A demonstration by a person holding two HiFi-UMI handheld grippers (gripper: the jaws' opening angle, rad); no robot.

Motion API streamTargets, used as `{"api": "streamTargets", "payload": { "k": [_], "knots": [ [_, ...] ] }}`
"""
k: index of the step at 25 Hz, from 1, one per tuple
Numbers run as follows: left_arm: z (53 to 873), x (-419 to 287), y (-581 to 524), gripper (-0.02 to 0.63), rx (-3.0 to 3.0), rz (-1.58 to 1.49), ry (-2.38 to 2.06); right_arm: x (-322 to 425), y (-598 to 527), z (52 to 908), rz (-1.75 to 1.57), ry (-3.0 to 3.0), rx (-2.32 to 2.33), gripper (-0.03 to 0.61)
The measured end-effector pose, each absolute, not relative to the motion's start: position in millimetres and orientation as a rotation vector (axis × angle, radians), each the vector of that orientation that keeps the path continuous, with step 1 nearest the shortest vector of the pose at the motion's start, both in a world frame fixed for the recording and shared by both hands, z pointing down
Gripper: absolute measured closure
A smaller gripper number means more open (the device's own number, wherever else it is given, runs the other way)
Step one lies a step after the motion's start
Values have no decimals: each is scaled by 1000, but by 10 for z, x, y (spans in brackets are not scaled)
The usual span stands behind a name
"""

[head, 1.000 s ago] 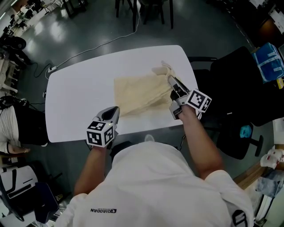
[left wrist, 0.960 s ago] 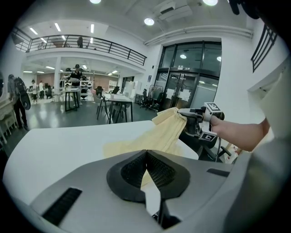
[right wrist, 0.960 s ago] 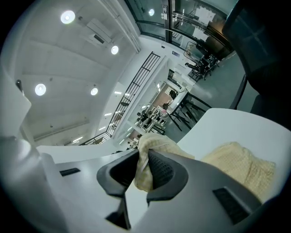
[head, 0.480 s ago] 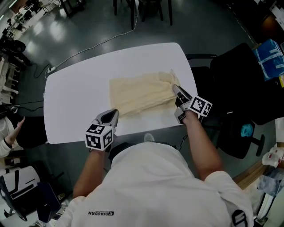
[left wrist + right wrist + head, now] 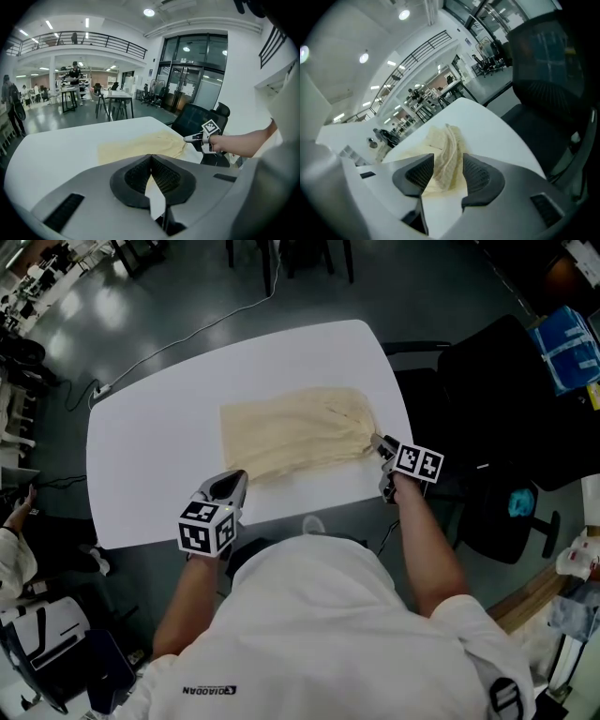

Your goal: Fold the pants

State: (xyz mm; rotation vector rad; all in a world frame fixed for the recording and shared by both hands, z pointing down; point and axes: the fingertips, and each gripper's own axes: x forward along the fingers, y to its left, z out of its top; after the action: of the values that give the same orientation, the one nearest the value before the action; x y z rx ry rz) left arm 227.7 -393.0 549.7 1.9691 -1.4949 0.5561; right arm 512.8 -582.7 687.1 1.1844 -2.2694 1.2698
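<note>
Cream pants (image 5: pixel 291 432) lie folded flat on the white table (image 5: pixel 150 465), their gathered waist end toward the right. My right gripper (image 5: pixel 377 441) rests low at that end. Its jaws have just been opening and stand apart, with the bunched waist cloth (image 5: pixel 447 150) loose between them and no pad pressing on it. My left gripper (image 5: pixel 234 480) hovers near the table's front edge, just short of the pants' near left corner, with its jaws closed together and nothing in them. The left gripper view shows the pants (image 5: pixel 136 145) ahead and the right gripper (image 5: pixel 190 138) at their far end.
A black office chair (image 5: pixel 506 418) stands close to the table's right edge, beside my right arm. A blue bag (image 5: pixel 567 357) sits beyond it. A cable (image 5: pixel 187 334) runs over the floor behind the table. A person (image 5: pixel 14 549) sits at far left.
The right gripper came down toward the table's right edge, laying the lifted waist end flat, and its jaws opened off the cloth. The left gripper barely shifted.
</note>
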Motion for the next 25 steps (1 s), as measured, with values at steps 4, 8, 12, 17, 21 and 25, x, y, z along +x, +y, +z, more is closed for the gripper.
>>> {"api": "streamTargets", "payload": {
  "k": [4,8,12,17,21,25],
  "knots": [
    [5510,2277,-3960,589,1964,556,-1494,5337,-5974,6821,1095,-2254,1224,368],
    [5535,2226,-3994,589,1950,555,-1503,5151,-6144,6671,945,-2329,1139,368],
    [5548,2178,-3991,589,1929,544,-1529,4879,-6269,6624,827,-2368,1042,371],
    [5516,2004,-3901,589,1879,510,-1586,4609,-6438,6538,752,-2395,991,373],
    [5523,1832,-3767,589,1828,494,-1625,4391,-6643,6643,631,-2330,884,368],
    [5581,1756,-3716,589,1774,466,-1643,4233,-6766,6926,716,-2262,750,336]
  ]
}}
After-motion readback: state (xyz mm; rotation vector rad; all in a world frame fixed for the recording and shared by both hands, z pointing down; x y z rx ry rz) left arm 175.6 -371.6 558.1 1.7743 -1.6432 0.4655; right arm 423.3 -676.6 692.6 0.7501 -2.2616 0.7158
